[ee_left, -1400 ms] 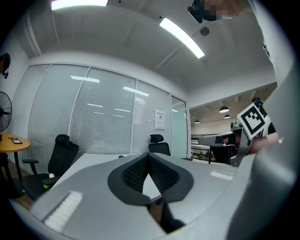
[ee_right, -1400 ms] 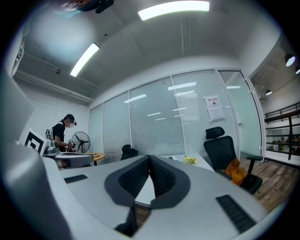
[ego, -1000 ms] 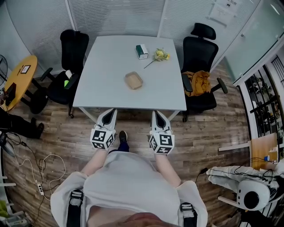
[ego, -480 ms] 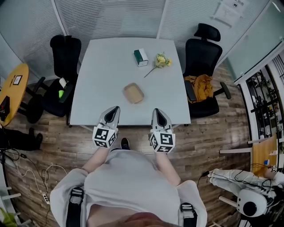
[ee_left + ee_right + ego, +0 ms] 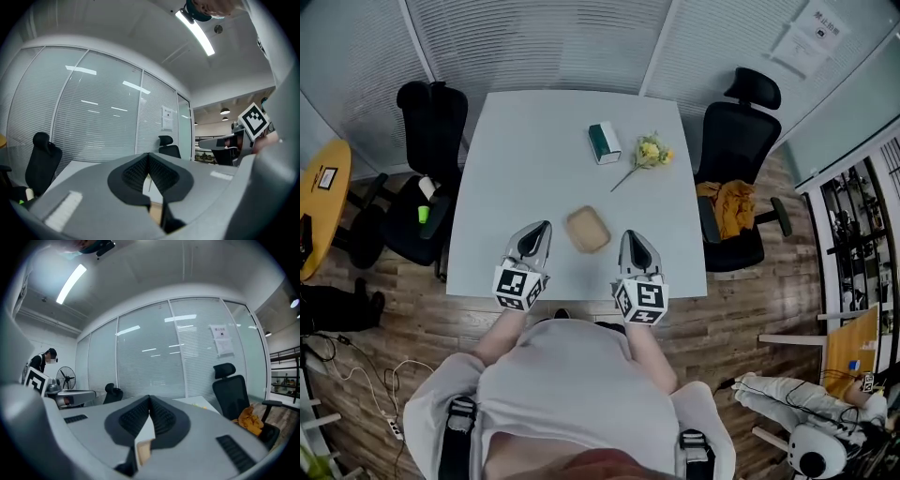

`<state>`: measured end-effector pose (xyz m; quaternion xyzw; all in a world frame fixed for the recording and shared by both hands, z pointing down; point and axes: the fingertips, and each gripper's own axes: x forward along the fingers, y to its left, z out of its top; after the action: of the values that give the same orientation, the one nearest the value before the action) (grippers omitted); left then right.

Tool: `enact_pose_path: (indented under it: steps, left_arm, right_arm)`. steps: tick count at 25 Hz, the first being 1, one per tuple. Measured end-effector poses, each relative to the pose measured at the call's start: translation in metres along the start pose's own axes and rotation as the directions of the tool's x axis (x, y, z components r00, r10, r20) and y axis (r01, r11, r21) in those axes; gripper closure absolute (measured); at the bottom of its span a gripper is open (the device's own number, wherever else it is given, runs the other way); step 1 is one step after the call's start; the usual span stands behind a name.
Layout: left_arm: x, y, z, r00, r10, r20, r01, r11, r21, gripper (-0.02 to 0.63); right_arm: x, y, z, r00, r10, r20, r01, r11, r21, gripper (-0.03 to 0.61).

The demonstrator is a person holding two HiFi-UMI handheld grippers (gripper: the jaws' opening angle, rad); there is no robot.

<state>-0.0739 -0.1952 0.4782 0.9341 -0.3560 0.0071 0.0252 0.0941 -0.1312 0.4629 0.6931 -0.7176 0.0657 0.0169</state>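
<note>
The person stands at the near edge of a white surface [image 5: 516, 150] with a gripper in each hand; the left gripper [image 5: 540, 229] and the right gripper [image 5: 631, 236] are held side by side over that edge, both pointing away from the body, each with its marker cube close to the person's chest; between the two tips lies a small tan tray [image 5: 587, 230], flat on the surface, just beside each gripper, and neither appears to touch it. In the left gripper view the dark ribbed fingers [image 5: 133, 171] are pressed together at their tips with nothing caught between them, and a sliver of the tray shows low in the gap beneath; in the right gripper view the fingers [image 5: 164, 413] likewise meet at the tips and grip nothing, with the same tan edge showing under them. Farther across the surface, well apart from the tray, a green and white box [image 5: 603, 142] sits near the middle; a sprig of yellow flowers [image 5: 652, 151] lies just to its right; a black chair [image 5: 431, 117] stands at the left side and another black chair [image 5: 741, 122] at the right, with an orange cloth [image 5: 727, 202] heaped on its seat; the floor [image 5: 750, 309] is wooden.
</note>
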Motion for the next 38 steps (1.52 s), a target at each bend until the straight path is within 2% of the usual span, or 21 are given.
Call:
enact_pose_path:
  steps: [6, 12, 21, 33, 38]
  left_arm:
    - [0.020, -0.002, 0.004, 1.000, 0.012, 0.014, -0.012, 1.000, 0.014, 0.604]
    - [0.030, -0.014, 0.008, 0.999, 0.043, 0.034, -0.042, 0.999, -0.012, 0.604]
    - [0.035, -0.022, -0.006, 0.998, 0.061, -0.014, -0.061, 0.998, -0.006, 0.603]
    - [0.011, -0.014, -0.053, 0.990, 0.094, -0.106, -0.098, 0.994, -0.039, 0.603]
    - [0.002, -0.012, -0.069, 0.986, 0.083, -0.142, -0.090, 0.995, -0.044, 0.603]
  right_arm:
    - [0.025, -0.012, 0.000, 0.999, 0.046, -0.010, -0.046, 0.999, 0.005, 0.569]
    - [0.035, -0.028, 0.002, 0.993, 0.108, -0.036, -0.108, 0.994, -0.007, 0.569]
    - [0.039, -0.040, -0.014, 0.986, 0.139, -0.092, -0.139, 0.990, 0.004, 0.569]
    - [0.029, -0.028, -0.061, 0.969, 0.146, -0.201, -0.146, 0.989, 0.016, 0.569]
    - [0.026, -0.024, -0.076, 0.958, 0.142, -0.250, -0.144, 0.990, 0.008, 0.569]
